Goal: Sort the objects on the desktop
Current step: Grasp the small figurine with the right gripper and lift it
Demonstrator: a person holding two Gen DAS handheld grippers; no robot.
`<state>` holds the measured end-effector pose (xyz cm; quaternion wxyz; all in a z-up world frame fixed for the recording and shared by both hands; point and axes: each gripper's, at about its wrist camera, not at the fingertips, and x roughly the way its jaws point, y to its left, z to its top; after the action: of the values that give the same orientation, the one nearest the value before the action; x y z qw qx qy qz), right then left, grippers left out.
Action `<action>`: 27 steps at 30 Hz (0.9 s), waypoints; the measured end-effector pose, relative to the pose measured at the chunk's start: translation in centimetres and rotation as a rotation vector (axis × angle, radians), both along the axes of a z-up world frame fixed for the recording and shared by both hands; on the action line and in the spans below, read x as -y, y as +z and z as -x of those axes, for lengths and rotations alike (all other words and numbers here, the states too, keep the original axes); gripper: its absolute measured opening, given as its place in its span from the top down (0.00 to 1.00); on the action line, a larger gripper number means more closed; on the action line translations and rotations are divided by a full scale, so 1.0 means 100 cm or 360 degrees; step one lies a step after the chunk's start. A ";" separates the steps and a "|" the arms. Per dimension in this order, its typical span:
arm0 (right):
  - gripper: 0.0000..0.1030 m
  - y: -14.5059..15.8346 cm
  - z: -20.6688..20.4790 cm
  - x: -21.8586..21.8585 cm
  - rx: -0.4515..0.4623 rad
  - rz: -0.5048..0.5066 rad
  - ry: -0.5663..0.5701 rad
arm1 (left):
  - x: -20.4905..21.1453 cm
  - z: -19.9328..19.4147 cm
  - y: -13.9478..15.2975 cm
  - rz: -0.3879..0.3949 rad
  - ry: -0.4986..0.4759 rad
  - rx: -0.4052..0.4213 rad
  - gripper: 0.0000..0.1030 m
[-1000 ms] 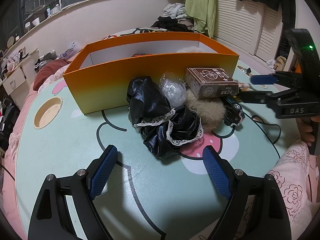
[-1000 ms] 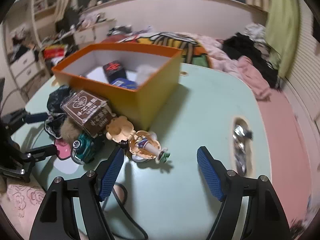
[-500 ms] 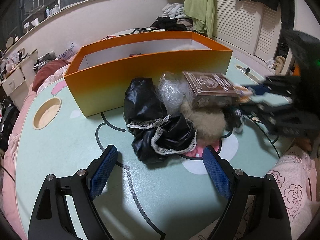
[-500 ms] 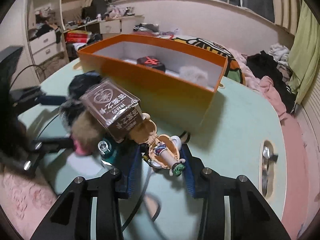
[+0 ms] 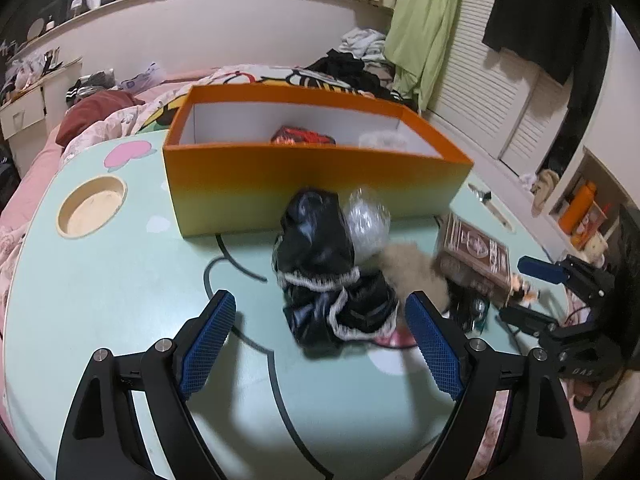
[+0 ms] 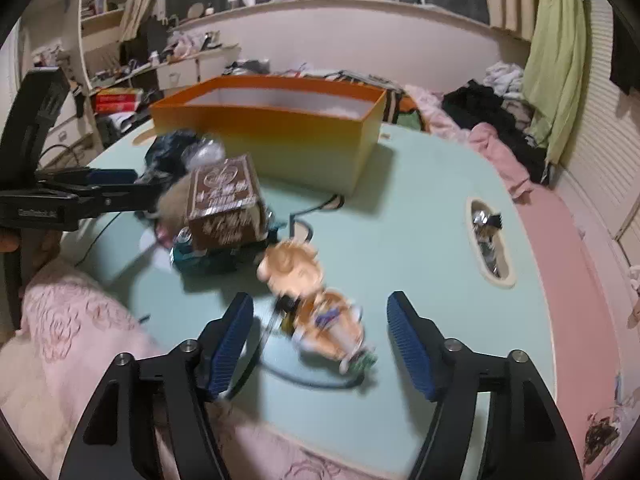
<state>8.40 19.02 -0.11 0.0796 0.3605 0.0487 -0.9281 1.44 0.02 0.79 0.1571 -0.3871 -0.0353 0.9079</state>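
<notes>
Nearest the right gripper (image 6: 320, 330), whose blue-padded jaws have just been opening again, lies a small orange-and-cream cartoon figurine (image 6: 316, 304) on its side on the pale green table (image 6: 420, 240); it sits between the pads, but neither pad touches it, so the gripper has hold of nothing and the toy simply rests loose, well in front of the orange cardboard box (image 6: 280, 136). Taking that box as the landmark, the figurine is the farthest item from its front wall, probably because it is being drawn clear of the pile for a clean grasp. The left gripper (image 5: 320, 340) also stands wide and empty, its pads flanking the near edge of a crumpled black glossy garment with white lace trim (image 5: 324, 276) without pressing it; it seems poised to pick that up next. Closer to the box, a tan furry pompom (image 5: 412, 268) and a brown printed carton (image 5: 474, 252) lean against a teal toy car (image 6: 208, 258), heaped together as unsorted things. A clear crinkled plastic ball (image 5: 368, 220) lies almost against the box's front wall. Inside the box, a red-and-black item (image 5: 302, 136) and something white already lie, suggesting the box is where sorted things go.
</notes>
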 end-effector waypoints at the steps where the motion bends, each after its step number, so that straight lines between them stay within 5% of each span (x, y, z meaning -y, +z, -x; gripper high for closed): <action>1: 0.30 -0.001 0.004 0.001 0.0005 -0.0007 -0.0002 | -0.002 0.002 0.001 0.0005 0.0003 -0.0009 0.20; 2: 0.30 -0.002 0.005 0.001 0.0013 -0.0012 -0.0004 | -0.005 0.005 0.001 0.0015 -0.0003 -0.0010 0.24; 4: 0.35 -0.006 0.006 0.002 0.0022 0.0009 0.0013 | -0.010 0.012 -0.004 0.0037 -0.0028 0.0041 0.58; 5: 0.56 -0.007 0.004 0.001 0.0014 0.0057 0.0034 | -0.010 0.013 -0.007 0.0038 -0.0037 0.0061 0.59; 7: 0.64 -0.008 -0.001 -0.001 0.0002 0.0109 0.0037 | -0.008 0.011 -0.007 0.0006 -0.0062 0.0041 0.69; 13: 0.64 0.000 -0.007 -0.010 -0.0057 0.0237 -0.0036 | 0.021 -0.016 0.024 -0.0098 -0.0060 -0.0154 0.73; 18: 0.64 0.038 0.005 -0.016 -0.0162 0.0342 -0.0060 | 0.043 -0.021 0.064 -0.0202 -0.0020 -0.0275 0.73; 22: 0.64 0.075 0.048 -0.004 -0.0237 0.0324 -0.0049 | 0.036 0.010 0.088 -0.0192 0.0009 -0.0342 0.73; 27: 0.64 0.089 0.128 0.018 -0.0196 0.0340 -0.0031 | 0.025 0.068 0.081 -0.0138 0.0065 -0.0250 0.72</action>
<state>-4.36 17.26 8.79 0.1053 0.2927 -0.0492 -0.9491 -5.35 -2.53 8.91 0.1573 -0.3068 -0.0700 0.9361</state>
